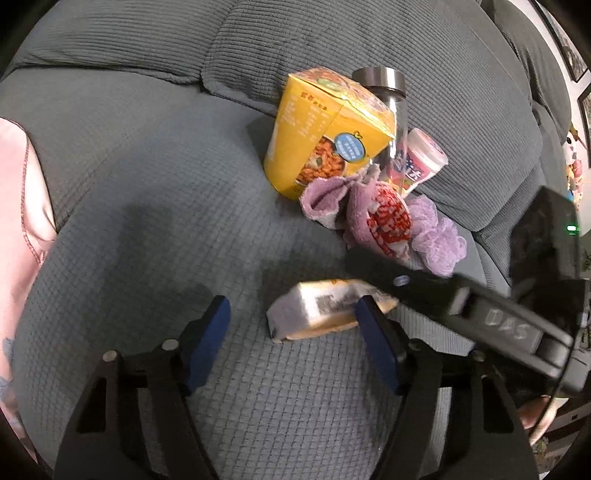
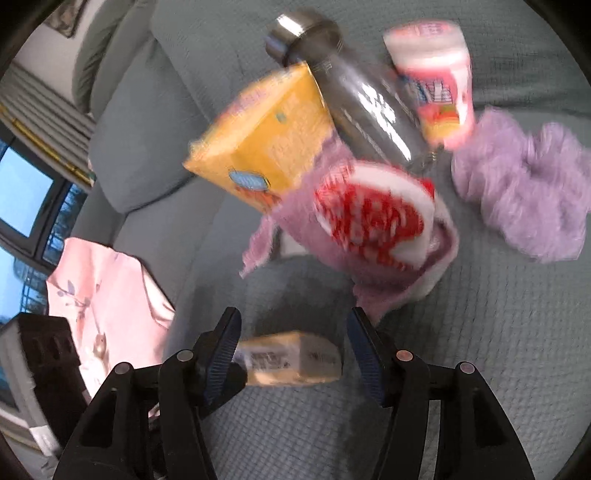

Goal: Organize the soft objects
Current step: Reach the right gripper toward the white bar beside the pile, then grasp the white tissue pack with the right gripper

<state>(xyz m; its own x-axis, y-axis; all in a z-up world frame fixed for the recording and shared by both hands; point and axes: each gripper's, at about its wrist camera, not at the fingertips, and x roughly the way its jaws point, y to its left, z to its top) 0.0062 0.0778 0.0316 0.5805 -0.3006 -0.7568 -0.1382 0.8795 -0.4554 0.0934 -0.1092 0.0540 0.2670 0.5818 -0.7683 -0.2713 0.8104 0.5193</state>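
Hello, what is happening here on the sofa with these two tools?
A person is sorting things on a gray sofa with two tools. The right hand-held gripper is open around a small wrapped packet, about to take it. The left hand-held gripper is open too, beside the same packet. Behind lie a yellow box, a bottle, a pink cup, purple cloths and a red and white bag.

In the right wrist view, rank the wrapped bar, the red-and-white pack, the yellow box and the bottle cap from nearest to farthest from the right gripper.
From the right gripper:
1. Wrapped bar, lying between its open fingers.
2. Red-and-white pack, ahead, slightly right, on the purple cloth.
3. Yellow box, farther ahead, to the left.
4. Bottle cap, at the far top.
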